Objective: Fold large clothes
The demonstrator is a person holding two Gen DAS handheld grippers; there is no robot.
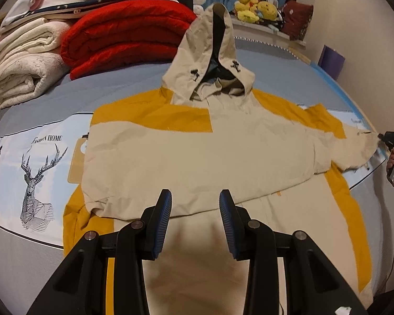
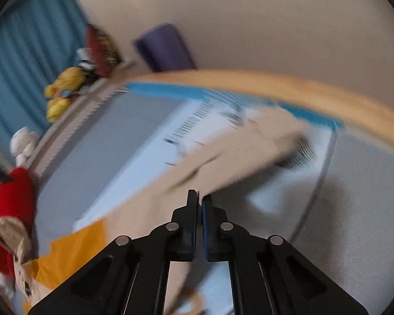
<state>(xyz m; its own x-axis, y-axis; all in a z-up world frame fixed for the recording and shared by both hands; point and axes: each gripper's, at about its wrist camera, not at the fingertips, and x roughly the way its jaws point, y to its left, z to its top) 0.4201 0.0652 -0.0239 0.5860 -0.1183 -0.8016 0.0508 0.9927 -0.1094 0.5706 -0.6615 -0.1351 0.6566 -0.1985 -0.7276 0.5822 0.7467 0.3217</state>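
Note:
A beige and mustard hooded jacket (image 1: 197, 152) lies flat on the bed, hood (image 1: 212, 52) pointing to the far side. One sleeve is folded across the chest. My left gripper (image 1: 195, 197) is open and empty, hovering above the jacket's lower body. The other sleeve stretches to the right, where my right gripper (image 1: 380, 136) holds its cuff. In the blurred right wrist view the right gripper (image 2: 199, 199) is shut on the beige sleeve (image 2: 223, 162), with the mustard panel (image 2: 73, 246) at the lower left.
A folded red quilt (image 1: 123, 39) and white blankets (image 1: 26, 63) are stacked at the back left. Plush toys (image 1: 257, 9) sit on the headboard ledge. The bed's wooden edge (image 2: 301, 89) and the wall are close on the right. The sheet shows a deer print (image 1: 36, 173).

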